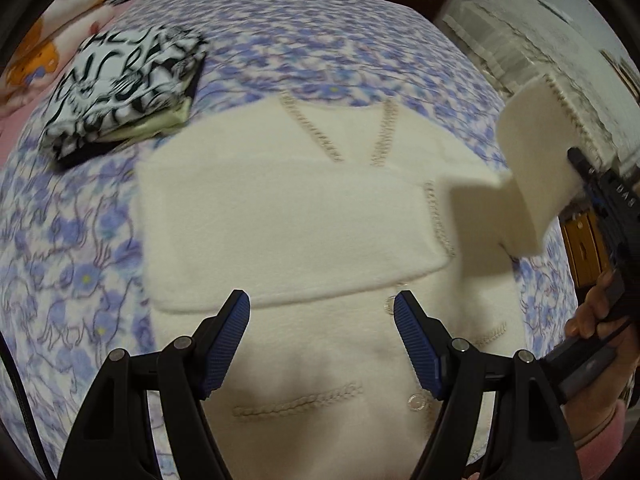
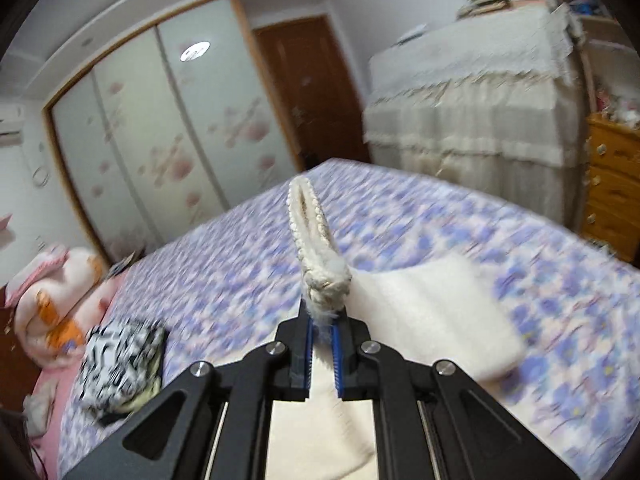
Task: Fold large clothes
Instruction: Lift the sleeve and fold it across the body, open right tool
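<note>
A cream fleece jacket [image 1: 304, 220] with braided trim lies on the floral bed [image 1: 80, 264], one sleeve folded across its chest. My left gripper [image 1: 322, 312] hovers open above the jacket's lower front, with nothing between its blue pads. At the right, my right gripper [image 1: 580, 160] lifts the other sleeve [image 1: 532, 160] clear of the bed. In the right wrist view that gripper [image 2: 322, 330] is shut on the sleeve's trimmed cuff [image 2: 316, 248], which stands up beyond the jaws, and the rest of the sleeve [image 2: 432, 316] trails down to the right.
A folded black-and-white patterned garment [image 1: 124, 84] lies at the bed's far left, also seen in the right wrist view [image 2: 120, 368]. Pink and orange bedding [image 2: 56, 300] is piled beyond it. A lace-covered cabinet [image 2: 472, 108], wooden drawers [image 2: 612, 188], wardrobe doors [image 2: 160, 140] surround the bed.
</note>
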A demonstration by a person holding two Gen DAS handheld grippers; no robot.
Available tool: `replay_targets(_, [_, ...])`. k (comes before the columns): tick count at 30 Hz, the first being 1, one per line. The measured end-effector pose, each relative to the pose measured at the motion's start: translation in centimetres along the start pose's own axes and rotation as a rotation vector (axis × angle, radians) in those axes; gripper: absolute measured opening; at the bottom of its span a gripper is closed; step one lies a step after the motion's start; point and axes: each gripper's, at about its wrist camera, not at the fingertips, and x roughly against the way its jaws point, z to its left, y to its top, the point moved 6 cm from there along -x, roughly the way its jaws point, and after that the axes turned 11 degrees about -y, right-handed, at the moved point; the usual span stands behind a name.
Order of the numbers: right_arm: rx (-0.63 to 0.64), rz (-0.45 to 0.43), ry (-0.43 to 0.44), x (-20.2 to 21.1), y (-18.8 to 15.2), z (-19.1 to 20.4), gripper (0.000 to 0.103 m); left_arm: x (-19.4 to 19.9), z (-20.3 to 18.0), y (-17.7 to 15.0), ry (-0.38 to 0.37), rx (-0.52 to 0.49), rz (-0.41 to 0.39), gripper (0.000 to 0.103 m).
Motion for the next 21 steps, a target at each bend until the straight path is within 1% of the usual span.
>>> replay_targets(2, [0.017,0.054,0.023,-0.8,-2.1,1.6,0.007,0.3,1.7,-0.6,0.003,0.041,-0.009,0.073])
replay_targets(6, [0.097,0.178,0.081,-2.8,-7.2,5.2,0.007,0.4,4.5,-2.0,0.021,0.096,-0.009,0.073])
replay_targets(8, [0.125,0.267,0.115,-4.2,-10.3,6.5,0.008,0.3,5.8,-2.5,0.033,0.123,-0.002,0.073])
replay_targets(9, [0.15,0.327,0.119,-5.2,-12.3,7.1,0.008,0.3,6.3,-2.7,0.036,0.137,0.001,0.073])
replay_targets(11, [0.186,0.404,0.11,-6.3,-14.9,7.8,0.008,0.3,6.8,-2.8,0.033,0.152,-0.003,0.073])
replay_targets(15, [0.241,0.554,0.162,-7.4,-20.1,9.0,0.017,-0.2,7.3,-2.6,0.033,0.164,-0.009,0.073])
replay_targets(16, [0.267,0.587,0.159,-7.6,-21.2,9.0,0.018,-0.6,7.3,-2.5,0.032,0.167,-0.006,0.073])
replay_targets(17, [0.295,0.602,0.154,-7.8,-22.1,9.0,0.018,-1.1,7.2,-2.3,0.03,0.174,-0.001,0.073])
replay_targets(18, [0.308,0.589,0.172,-7.7,-22.2,8.9,0.018,-1.7,7.2,-2.2,0.026,0.181,0.003,0.073])
replay_targets(19, [0.309,0.586,0.2,-7.6,-22.1,8.8,0.02,-2.2,6.9,-2.0,0.018,0.185,0.005,0.073])
replay_targets(20, [0.302,0.596,0.224,-7.6,-22.1,8.7,0.024,-2.6,6.7,-1.8,0.01,0.187,0.005,0.073])
replay_targets(21, [0.284,0.617,0.258,-7.6,-22.0,8.5,0.026,-3.1,6.4,-1.6,0.0,0.188,0.005,0.073])
